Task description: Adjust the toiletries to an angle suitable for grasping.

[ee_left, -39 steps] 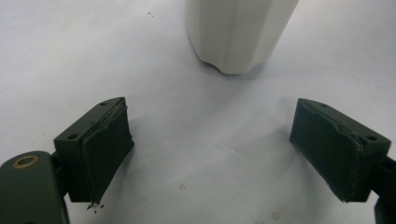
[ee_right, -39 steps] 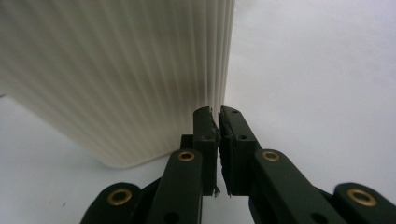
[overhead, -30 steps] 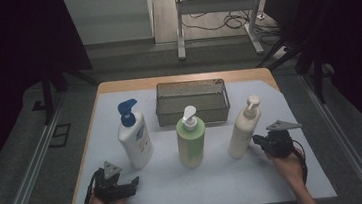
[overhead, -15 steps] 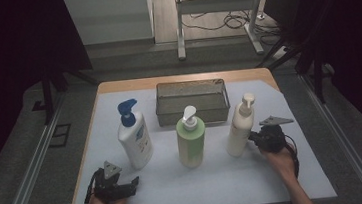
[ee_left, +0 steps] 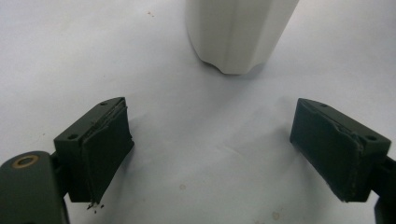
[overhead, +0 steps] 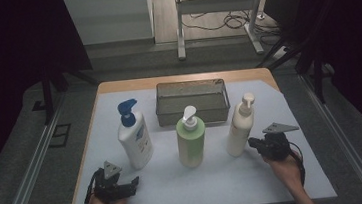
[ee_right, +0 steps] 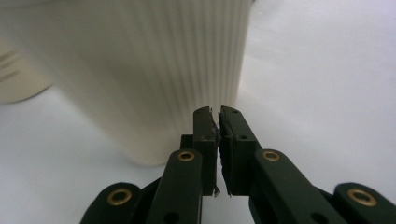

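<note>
Right gripper (overhead: pixel 254 143) fingers closed, empty, just beside cream pump bottle (overhead: pixel 240 128)

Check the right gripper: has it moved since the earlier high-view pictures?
Yes. The right gripper has edged in toward the cream bottle, judged against the wire basket, which stays put. Its fingers are shut, right at the bottle's base.

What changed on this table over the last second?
The right hand-held gripper, jaws shut and empty, edged left up to the cream bottle, which looks unmoved. The left hand-held gripper, the green bottle, the blue-pump bottle and the basket stayed put.
</note>
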A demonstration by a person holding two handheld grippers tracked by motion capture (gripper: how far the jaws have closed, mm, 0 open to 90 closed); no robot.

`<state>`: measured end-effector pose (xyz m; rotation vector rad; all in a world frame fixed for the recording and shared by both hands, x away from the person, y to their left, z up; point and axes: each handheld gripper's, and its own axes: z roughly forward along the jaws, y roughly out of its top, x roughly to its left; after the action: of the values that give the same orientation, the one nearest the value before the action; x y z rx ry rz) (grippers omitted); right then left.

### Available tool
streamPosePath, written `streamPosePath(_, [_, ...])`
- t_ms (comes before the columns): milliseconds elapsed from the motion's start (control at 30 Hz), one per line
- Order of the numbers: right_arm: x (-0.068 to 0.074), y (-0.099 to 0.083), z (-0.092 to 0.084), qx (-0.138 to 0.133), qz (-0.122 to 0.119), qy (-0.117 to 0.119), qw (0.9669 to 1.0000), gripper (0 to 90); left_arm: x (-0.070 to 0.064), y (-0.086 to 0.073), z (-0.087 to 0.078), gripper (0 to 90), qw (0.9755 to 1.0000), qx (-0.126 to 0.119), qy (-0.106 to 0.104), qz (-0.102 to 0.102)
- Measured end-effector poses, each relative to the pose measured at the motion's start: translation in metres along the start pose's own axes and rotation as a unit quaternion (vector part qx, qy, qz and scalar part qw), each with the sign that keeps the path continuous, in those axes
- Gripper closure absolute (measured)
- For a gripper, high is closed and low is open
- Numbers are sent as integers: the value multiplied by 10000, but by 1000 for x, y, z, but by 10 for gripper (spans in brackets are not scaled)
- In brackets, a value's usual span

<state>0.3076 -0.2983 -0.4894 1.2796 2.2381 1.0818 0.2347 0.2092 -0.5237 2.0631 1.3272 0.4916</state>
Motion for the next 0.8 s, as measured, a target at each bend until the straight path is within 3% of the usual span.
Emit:
streamPosePath(167, [13,-9,-14,-36,-14,175,9998,852,0,0,0,120,10000,-1,-6,-11])
streamPosePath(433, [34,-13,-19,-75,-151,382,9991,849,0,0,0,120,10000,0,-1,0])
streamPosePath(600, [50,-6,-12,-158,-315,438,9984,840,0,0,0,120,10000,0,-2,-1])
streamPosePath(800, [61,-2,1,-223,-302,399,9985,857,0,0,0,120,10000,1,-3,-1])
